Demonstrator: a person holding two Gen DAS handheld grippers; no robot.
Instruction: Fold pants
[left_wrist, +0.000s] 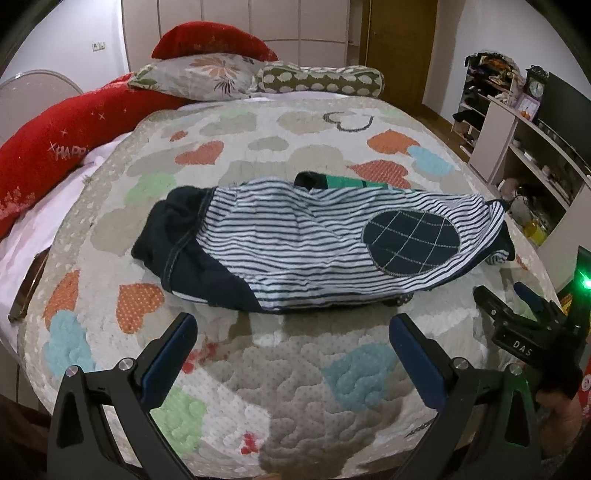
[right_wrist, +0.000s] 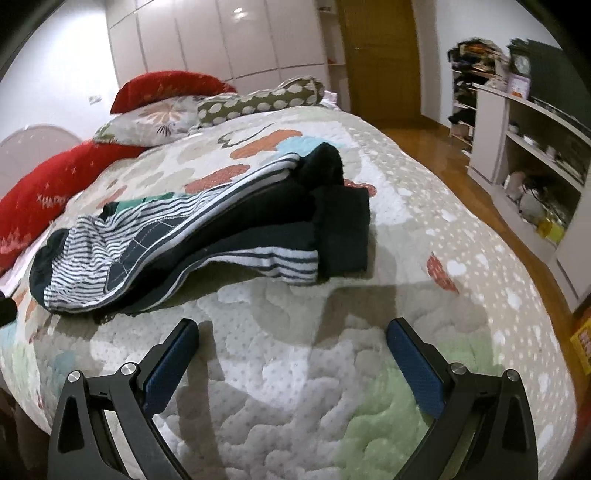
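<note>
Nearest the lens in the left wrist view, my left claw (left_wrist: 293, 325) stands wide, both blue pads bare, holding nothing. It hovers over the quilt (left_wrist: 258, 387), a cream cover with heart patches. Beyond the fingertips and apart from them lie the pants (left_wrist: 295, 240): striped navy and white, lying crosswise on the bed, navy waistband to the left, a round navy patch (left_wrist: 412, 243) with grid stitching toward the right. A green band (left_wrist: 347, 182) shows at their far edge. My right claw (left_wrist: 511, 299) enters at the right margin, near the pants' right end but not touching; its fingers appear spread. Pillows (left_wrist: 207, 75) sit at the head of the bed, a red blanket (left_wrist: 55, 140) along the left side, shelves (left_wrist: 535, 155) at right.

Closest in the right wrist view, my right claw (right_wrist: 291, 326) is likewise wide and empty, above bare quilt (right_wrist: 295, 387). The pants (right_wrist: 203, 229) lie ahead and to the left, clear of both pads, in doubled layers. Their navy cuffs (right_wrist: 343, 229) sit nearest the claw's line, with one dark end raised above the rest. Striped cloth trails away leftward. Wood floor (right_wrist: 443, 155) and shelves (right_wrist: 535, 166) lie to the right.
</note>
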